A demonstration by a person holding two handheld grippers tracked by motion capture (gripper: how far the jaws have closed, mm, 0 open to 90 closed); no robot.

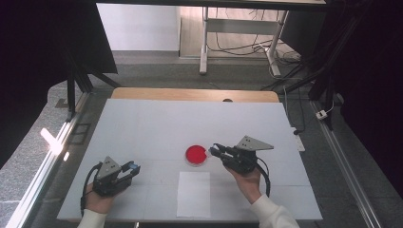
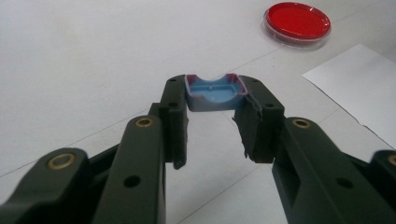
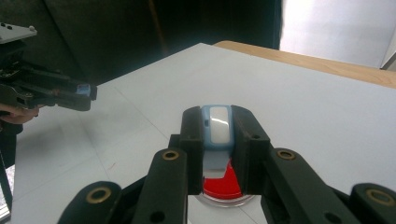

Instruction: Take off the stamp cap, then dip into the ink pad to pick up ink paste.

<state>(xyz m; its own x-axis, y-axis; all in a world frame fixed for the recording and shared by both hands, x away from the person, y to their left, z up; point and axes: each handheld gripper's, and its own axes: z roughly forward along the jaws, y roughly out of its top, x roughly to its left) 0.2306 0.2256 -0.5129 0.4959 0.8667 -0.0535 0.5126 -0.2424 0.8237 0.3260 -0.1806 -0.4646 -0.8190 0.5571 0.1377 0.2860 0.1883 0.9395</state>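
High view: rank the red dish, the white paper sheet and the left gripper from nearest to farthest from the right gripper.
1. Red dish: just off the tips of the right gripper, toward the table's middle.
2. White paper sheet: nearer the table's front edge, below the dish in the picture.
3. Left gripper: far across the table at the picture's left, clamped on a small blue piece.

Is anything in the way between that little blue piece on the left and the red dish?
Nothing visible: bare white table lies between the blue piece in the left hand-held gripper and the red dish.
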